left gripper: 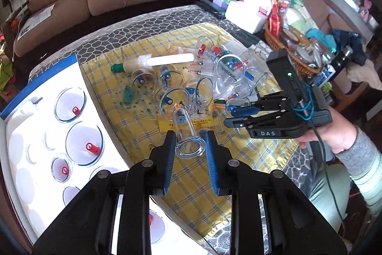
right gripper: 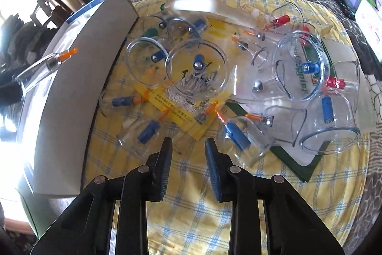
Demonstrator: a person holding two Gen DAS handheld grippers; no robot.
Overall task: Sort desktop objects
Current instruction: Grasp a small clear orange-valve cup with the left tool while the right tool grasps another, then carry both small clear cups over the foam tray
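Gripping a narrow clear cup (left gripper: 188, 135), the left gripper (left gripper: 190, 139) hovers beside the white tray (left gripper: 28, 140); right gripper (right gripper: 188, 147) apparently empty, jaws parted.

A narrow clear cup (left gripper: 188, 135) with an orange-tipped valve is pinched at its open rim between the blue pads of the left claw (left gripper: 189, 147), tilted above the yellow checked cloth (left gripper: 191, 183). Many clear cups (right gripper: 300, 66) with blue, red or orange valves lie tumbled mid-cloth. Four red-valved cups (left gripper: 84, 143) sit mouth-up in the white tray (left gripper: 26, 159) at the table's left edge.
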